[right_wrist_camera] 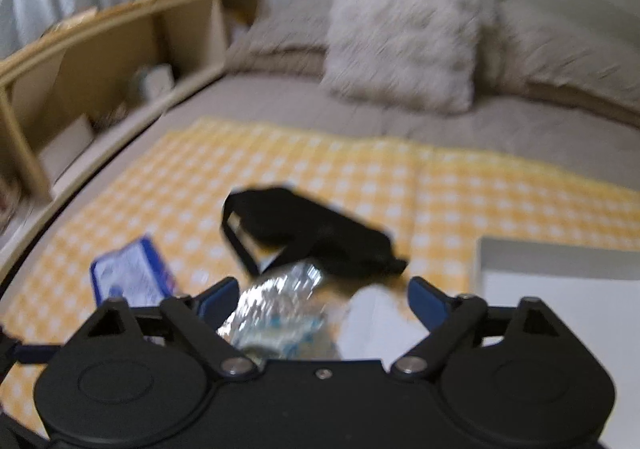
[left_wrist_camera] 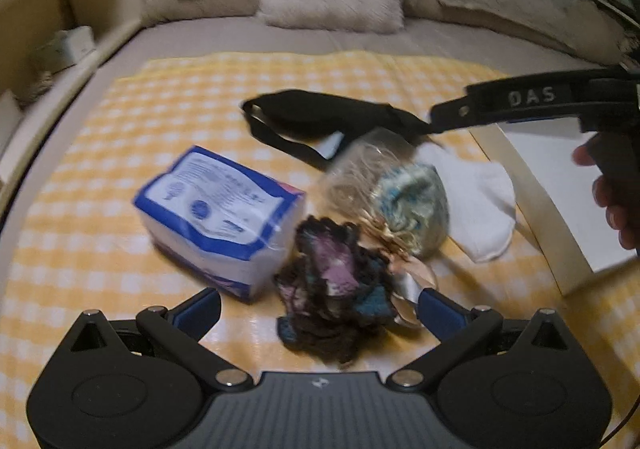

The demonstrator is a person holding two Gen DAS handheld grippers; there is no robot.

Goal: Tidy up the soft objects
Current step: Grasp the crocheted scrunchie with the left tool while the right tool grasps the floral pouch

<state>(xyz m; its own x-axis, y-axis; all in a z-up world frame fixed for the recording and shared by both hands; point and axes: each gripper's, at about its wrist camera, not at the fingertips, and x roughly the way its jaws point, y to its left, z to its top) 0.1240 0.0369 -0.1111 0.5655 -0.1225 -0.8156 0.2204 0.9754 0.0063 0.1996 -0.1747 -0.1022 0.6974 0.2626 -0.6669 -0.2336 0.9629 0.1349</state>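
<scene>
Hovering with fingers apart, the left gripper [left_wrist_camera: 320, 307] straddled the dark crocheted bundle [left_wrist_camera: 336, 285] mid-mat on the bed, needing closure next, while the right gripper [right_wrist_camera: 322, 299], also spread, held nothing.

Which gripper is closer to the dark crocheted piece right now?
Left. The left gripper has its open fingers either side of the dark crocheted piece; the right gripper hangs open over the clear bag.

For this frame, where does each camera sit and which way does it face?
Left wrist: on the left gripper, low over the yellow checked cloth, facing the pillows; open blue fingers, the right gripper and a hand show.
Right wrist: on the right gripper, higher, facing the same way; open fingers show.
Shared: black strap, blue tissue pack, white box.
</scene>
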